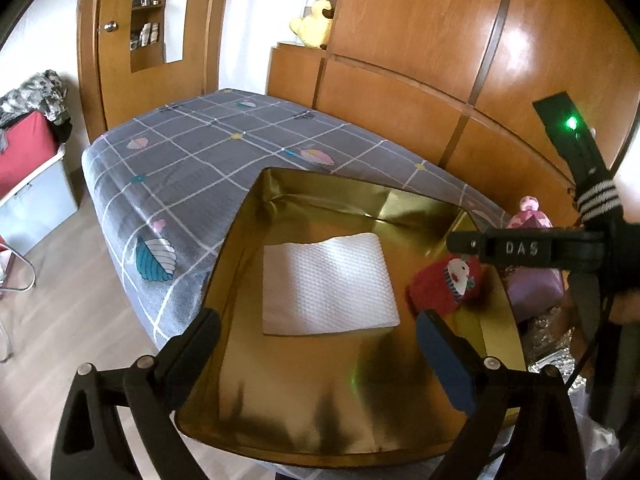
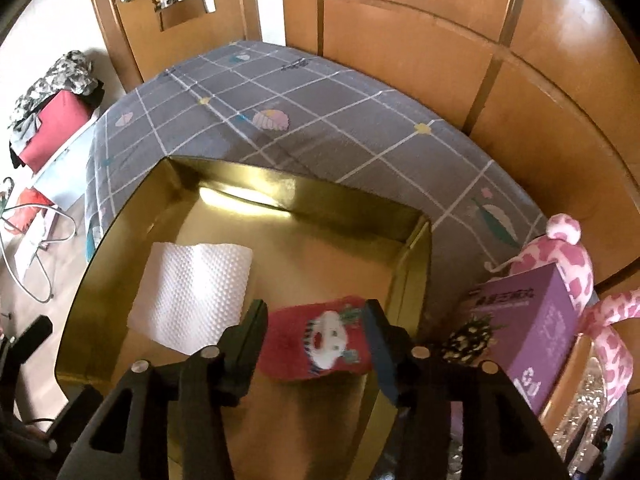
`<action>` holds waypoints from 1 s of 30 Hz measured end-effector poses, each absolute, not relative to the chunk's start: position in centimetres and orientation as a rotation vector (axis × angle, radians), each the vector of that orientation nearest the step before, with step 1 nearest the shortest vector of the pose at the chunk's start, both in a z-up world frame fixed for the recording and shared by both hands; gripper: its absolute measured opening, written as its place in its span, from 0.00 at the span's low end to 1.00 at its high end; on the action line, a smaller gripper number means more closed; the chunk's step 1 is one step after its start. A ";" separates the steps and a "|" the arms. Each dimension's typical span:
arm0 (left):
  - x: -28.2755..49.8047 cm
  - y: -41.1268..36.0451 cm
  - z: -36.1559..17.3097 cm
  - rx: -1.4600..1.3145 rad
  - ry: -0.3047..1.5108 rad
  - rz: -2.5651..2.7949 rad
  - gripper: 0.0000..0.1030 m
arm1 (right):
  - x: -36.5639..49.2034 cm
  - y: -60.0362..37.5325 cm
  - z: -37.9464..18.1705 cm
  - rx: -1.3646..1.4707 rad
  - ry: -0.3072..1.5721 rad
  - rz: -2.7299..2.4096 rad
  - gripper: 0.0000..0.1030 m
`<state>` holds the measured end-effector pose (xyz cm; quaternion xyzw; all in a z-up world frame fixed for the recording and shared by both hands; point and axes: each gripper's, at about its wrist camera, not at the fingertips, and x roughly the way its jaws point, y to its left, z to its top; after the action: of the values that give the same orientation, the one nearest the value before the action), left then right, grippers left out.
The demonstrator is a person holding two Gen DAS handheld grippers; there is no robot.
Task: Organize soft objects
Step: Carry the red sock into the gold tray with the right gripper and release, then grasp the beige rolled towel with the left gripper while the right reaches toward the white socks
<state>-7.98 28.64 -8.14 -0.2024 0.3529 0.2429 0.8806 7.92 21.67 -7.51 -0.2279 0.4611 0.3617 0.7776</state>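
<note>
A gold box (image 1: 240,232) (image 2: 116,216) sits open on the bed. A folded white paper towel (image 1: 328,284) (image 2: 192,288) lies flat on its floor. A red sock with a white cartoon figure (image 1: 444,280) (image 2: 320,340) rests by the box's right wall. My right gripper (image 2: 316,308) hangs over that sock with its jaws apart; the sock sits between the fingers and the pads do not squeeze it. Its black bar (image 1: 520,248) shows above the sock in the left wrist view. My left gripper (image 1: 318,320) is wide open above the near edge of the towel, holding nothing.
The bed has a grey plaid sheet (image 1: 180,152) (image 2: 320,104). Right of the box lie a purple carton (image 2: 532,336) and a pink spotted plush (image 2: 572,264). A wooden wardrobe (image 1: 420,40) stands behind, with a yellow plush (image 1: 314,24). A bin with clothes (image 1: 28,168) and wire hangers (image 2: 40,240) occupy the floor at left.
</note>
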 end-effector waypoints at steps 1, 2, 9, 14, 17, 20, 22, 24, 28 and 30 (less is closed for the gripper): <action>-8.0 28.5 -8.1 -0.421 0.735 0.503 0.96 | 8.0 21.7 -7.3 -0.488 0.992 0.782 0.52; -8.0 28.4 -8.0 -0.415 0.732 0.501 0.96 | 7.9 21.6 -7.0 -0.487 0.985 0.776 0.52; -8.0 27.6 -7.4 -0.384 0.715 0.491 0.96 | 5.9 18.9 -4.8 -0.475 0.903 0.775 0.52; -7.8 26.8 -7.2 -0.357 0.719 0.474 0.96 | 4.1 15.6 -4.2 -0.447 0.863 0.762 0.52; -7.7 26.0 -7.0 -0.333 0.720 0.462 0.96 | 3.1 13.5 -3.8 -0.426 0.837 0.749 0.52; -7.6 25.1 -7.0 -0.312 0.725 0.447 0.96 | 2.5 11.5 -3.5 -0.392 0.821 0.728 0.52; -7.6 24.7 -7.0 -0.303 0.730 0.437 0.96 | 2.3 10.4 -3.3 -0.373 0.811 0.717 0.52; -7.5 24.2 -7.0 -0.294 0.733 0.429 0.96 | 1.9 9.3 -3.0 -0.359 0.795 0.702 0.52; -7.5 23.0 -6.8 -0.266 0.735 0.411 0.96 | 1.1 7.6 -2.8 -0.341 0.772 0.682 0.52; -7.5 22.5 -6.7 -0.251 0.737 0.401 0.96 | 0.8 6.7 -2.8 -0.335 0.763 0.670 0.52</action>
<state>-7.48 22.46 -6.71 -0.1213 0.3569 0.1943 0.9056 0.77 6.73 -2.78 -0.1595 0.3636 0.3193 0.8605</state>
